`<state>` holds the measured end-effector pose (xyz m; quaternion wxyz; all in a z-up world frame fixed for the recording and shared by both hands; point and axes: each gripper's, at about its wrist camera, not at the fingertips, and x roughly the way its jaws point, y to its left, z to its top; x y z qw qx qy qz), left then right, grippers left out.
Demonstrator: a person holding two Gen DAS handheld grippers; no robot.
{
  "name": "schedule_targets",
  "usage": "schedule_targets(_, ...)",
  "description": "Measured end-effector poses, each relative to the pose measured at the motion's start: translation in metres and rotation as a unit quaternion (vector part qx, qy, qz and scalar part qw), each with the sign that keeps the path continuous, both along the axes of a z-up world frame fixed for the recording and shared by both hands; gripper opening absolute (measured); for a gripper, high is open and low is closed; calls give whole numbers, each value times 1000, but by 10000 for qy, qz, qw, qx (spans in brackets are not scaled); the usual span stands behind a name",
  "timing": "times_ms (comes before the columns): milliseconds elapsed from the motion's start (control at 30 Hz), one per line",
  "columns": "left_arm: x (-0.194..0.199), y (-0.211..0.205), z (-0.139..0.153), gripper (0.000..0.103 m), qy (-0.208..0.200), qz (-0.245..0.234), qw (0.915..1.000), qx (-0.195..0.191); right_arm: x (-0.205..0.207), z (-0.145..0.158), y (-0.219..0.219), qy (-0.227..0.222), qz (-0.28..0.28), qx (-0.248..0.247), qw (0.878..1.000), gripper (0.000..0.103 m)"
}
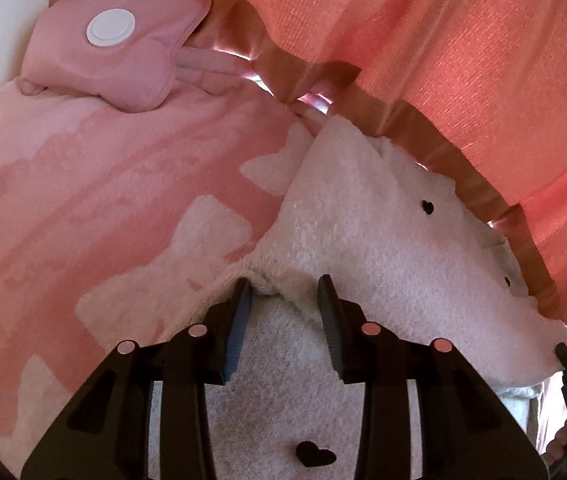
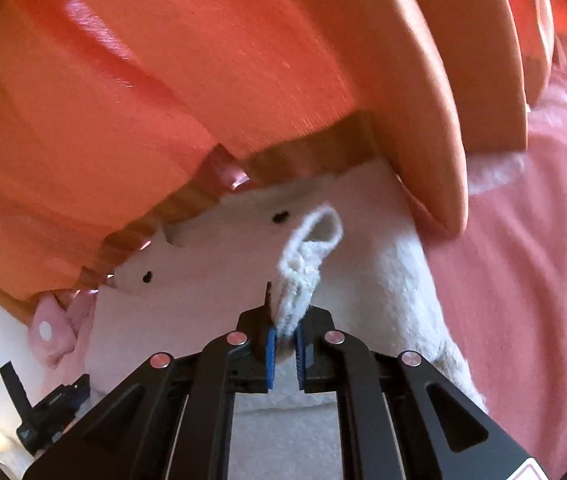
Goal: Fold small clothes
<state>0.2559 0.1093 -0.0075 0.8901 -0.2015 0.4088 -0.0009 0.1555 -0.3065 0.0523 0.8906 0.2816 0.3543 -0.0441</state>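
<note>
A bed carries everything, covered by a fluffy pink blanket patterned with white bow shapes. On the blanket lies a white fuzzy garment dotted with small black hearts, spread beside the lower hem of an orange curtain that hangs along the far side. Further off on the blanket rests a small pink padded pouch with a round white cap. In the right wrist view the blanket runs on to the right of the garment

No readable text, label, brand, number or sign appears anywhere.
</note>
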Motion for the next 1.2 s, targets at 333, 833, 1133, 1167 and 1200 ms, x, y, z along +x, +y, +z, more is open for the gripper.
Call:
schedule_targets(333,-31,17,15,38,138,-154,9996,-171,-55,35,-8,604,-418,-477,9962,59)
schedule_targets(833,-183,53,16,88,805,-918,9915,-447,-255,-25,2,2152,1344,1012,9620,65)
schedule_targets(1133,-193,30,10,96,851,-1012,9908,-303,-261,-25,3,1875,1412,1390,9621,66)
schedule_targets(1167,-193,28,9,97,850,-1000,9910,-263,-260,-26,3,1886,1441,1442,9607,66)
schedule_targets(1200,-193,25,9,97,844,-984,9914,-179,-257,-25,2,1896,1458,1466,9598,66)
